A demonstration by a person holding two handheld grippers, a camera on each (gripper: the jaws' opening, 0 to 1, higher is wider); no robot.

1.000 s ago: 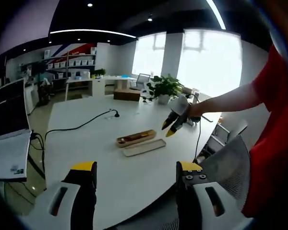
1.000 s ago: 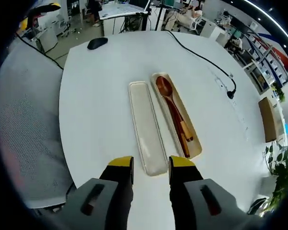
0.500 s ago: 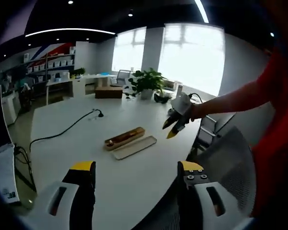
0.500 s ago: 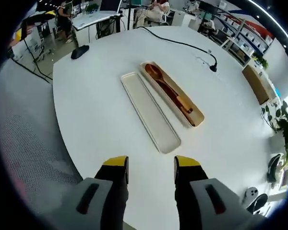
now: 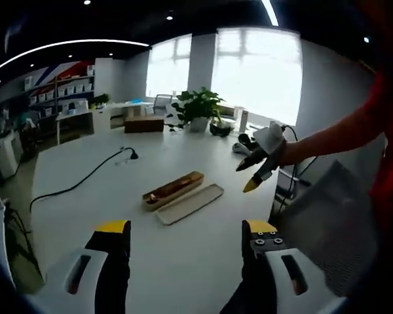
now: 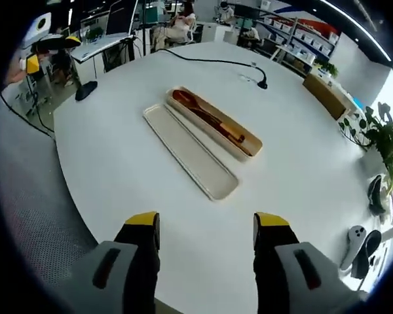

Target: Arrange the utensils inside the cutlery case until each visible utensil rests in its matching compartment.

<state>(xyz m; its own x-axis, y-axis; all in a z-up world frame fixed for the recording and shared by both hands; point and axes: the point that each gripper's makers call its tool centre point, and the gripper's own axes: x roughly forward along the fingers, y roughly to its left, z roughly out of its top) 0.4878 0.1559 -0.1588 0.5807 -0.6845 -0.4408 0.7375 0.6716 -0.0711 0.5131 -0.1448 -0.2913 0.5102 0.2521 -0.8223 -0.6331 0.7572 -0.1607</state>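
Note:
An open wooden cutlery case (image 6: pixel 247 139) lies on the white table (image 6: pixel 118 170) with a brown wooden spoon (image 6: pixel 195 110) and other wooden utensils inside. Its pale lid (image 6: pixel 190 152) lies flat right beside it. My right gripper (image 6: pixel 206 222) hovers open above the table's near edge, well short of the lid, holding nothing. In the left gripper view the case (image 5: pixel 173 187) and lid (image 5: pixel 189 203) sit mid-table. My left gripper (image 5: pixel 187 229) is open and empty near the table's edge. The right gripper (image 5: pixel 247 176) hangs in the air right of the case, on a red-sleeved arm.
A black cable (image 6: pixel 209 61) crosses the table behind the case, and a black mouse (image 6: pixel 86 90) lies near the left rim. White controllers (image 6: pixel 357 239) rest at the right edge, with a potted plant (image 5: pixel 198 104) at the far side. A grey mesh chair (image 6: pixel 26 216) stands beside the table.
The right gripper has pulled back from the lid and its jaws stand wider apart. Both cameras shifted. The case and lid have not moved.

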